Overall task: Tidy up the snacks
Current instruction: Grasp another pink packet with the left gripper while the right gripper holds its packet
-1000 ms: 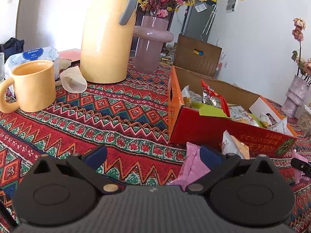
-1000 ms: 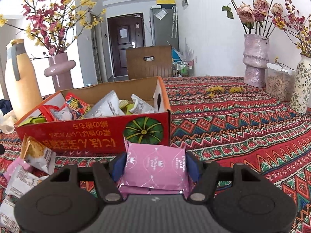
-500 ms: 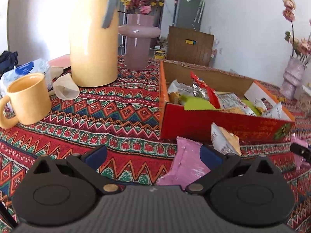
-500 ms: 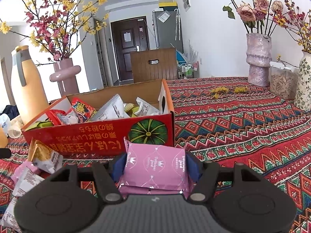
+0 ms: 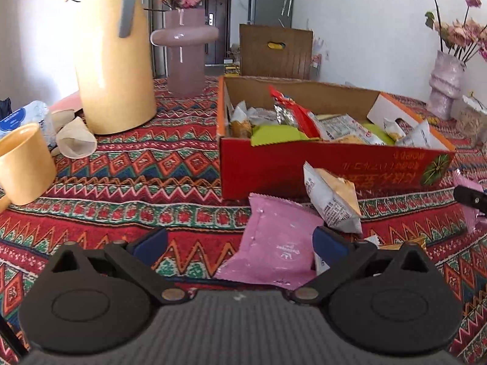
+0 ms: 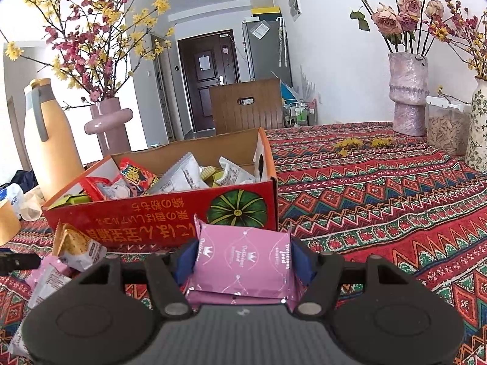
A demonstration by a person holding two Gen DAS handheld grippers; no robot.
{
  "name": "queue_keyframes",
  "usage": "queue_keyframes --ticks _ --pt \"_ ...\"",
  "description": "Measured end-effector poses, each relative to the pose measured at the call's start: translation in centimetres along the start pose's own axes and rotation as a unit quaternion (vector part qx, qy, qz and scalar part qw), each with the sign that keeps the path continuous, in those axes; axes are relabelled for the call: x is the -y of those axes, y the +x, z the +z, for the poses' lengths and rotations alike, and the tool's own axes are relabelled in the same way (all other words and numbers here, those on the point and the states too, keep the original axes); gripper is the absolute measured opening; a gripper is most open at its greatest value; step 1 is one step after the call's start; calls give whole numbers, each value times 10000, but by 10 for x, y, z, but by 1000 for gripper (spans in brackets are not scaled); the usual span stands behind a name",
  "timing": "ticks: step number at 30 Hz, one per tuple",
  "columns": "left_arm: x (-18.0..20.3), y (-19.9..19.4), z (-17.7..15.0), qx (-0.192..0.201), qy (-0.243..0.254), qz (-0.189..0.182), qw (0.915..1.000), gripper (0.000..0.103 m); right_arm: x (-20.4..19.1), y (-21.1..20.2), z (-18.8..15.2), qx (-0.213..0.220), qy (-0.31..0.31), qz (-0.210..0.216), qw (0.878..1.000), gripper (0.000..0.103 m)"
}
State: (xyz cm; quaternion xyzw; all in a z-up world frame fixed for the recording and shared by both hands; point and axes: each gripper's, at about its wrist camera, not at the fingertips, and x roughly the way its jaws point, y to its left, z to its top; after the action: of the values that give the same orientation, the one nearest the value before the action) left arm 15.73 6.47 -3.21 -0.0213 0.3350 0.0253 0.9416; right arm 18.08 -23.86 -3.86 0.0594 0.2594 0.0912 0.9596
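- While the right gripper [image 6: 243, 254] squeezes a pink snack pack [image 6: 243, 261] between its blue pads, the pack sits just in front of the red box [image 6: 170, 210].
- The left gripper [image 5: 239, 241] is wide open and holds nothing.
- Another pink pack [image 5: 274, 243] lies flat on the worktop [image 5: 146, 176] by its right pad.
- The red box is full of snacks.

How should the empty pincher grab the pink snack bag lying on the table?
Grip the pink packet across its flat middle, from above. It lies flat on the cloth, already partly between the open left gripper pads, so shifting right to straddle it seems best.
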Motion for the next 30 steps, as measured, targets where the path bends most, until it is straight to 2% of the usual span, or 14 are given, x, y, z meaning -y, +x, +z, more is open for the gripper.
queue_keyframes --ticks 8,11,14,15,16,30 --pt "18 16 15 -198 266 30 9994 103 0 0 0 -4 10 24 10000 65" --pt "25 24 18 -320 331 33 9989 98 0 0 0 2 15 28 10000 65" --pt "29 33 17 -507 332 1 9982 87 0 0 0 1 13 34 10000 65" --pt "30 35 16 -556 317 -19 9979 80 0 0 0 2 16 32 10000 65" --pt "30 36 16 -589 294 -50 9978 66 0 0 0 3 18 31 10000 65" --pt "16 16 8 -342 -112 131 9993 61 -1 0 0 5 -3 24 10000 65"
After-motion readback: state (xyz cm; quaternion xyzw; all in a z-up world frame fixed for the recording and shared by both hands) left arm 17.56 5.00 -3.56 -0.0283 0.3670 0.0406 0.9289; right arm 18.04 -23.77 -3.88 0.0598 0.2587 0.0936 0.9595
